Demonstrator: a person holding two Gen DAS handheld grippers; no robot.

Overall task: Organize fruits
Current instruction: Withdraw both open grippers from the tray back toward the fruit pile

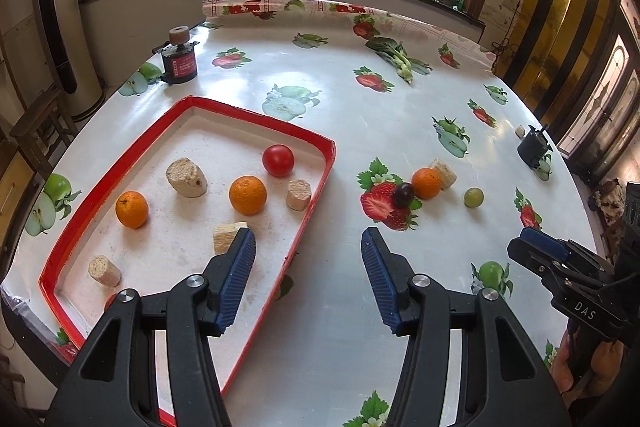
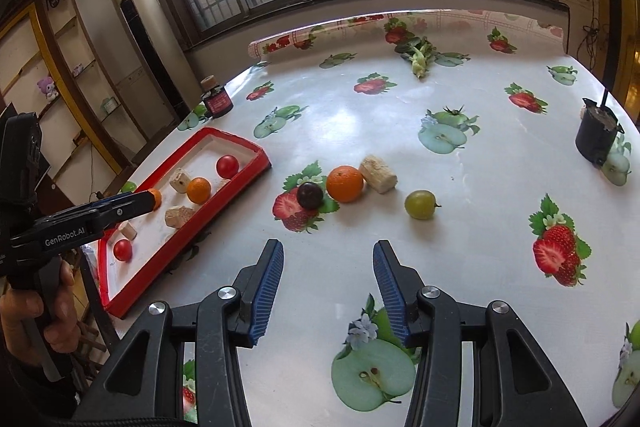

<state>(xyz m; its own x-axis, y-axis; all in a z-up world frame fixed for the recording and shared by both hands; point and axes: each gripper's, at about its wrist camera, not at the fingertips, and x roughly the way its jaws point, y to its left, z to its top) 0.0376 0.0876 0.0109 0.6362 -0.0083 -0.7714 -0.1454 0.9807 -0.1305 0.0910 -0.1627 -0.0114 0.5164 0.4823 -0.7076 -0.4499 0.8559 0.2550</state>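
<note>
Barred windows run behind your worktop (image 2: 360,131), which wears a glossy cloth printed with strawberries and apples. On its left sits the red-rimmed tray (image 1: 120,163), already carrying two oranges (image 1: 247,195), a tomato (image 1: 278,160) and several pale cork-like chunks (image 1: 186,177). Out on the cloth, well apart from the tray, a third orange (image 2: 345,183) touches a dark grape (image 2: 310,195) and a pale chunk (image 2: 377,173), with a green grape (image 2: 419,204) just beside them. Your left tongs (image 1: 308,253) hang released over the tray's near corner, nothing between the pads. Your right tongs (image 2: 328,267) are released too — empty, pointed toward the loose fruit.
</note>
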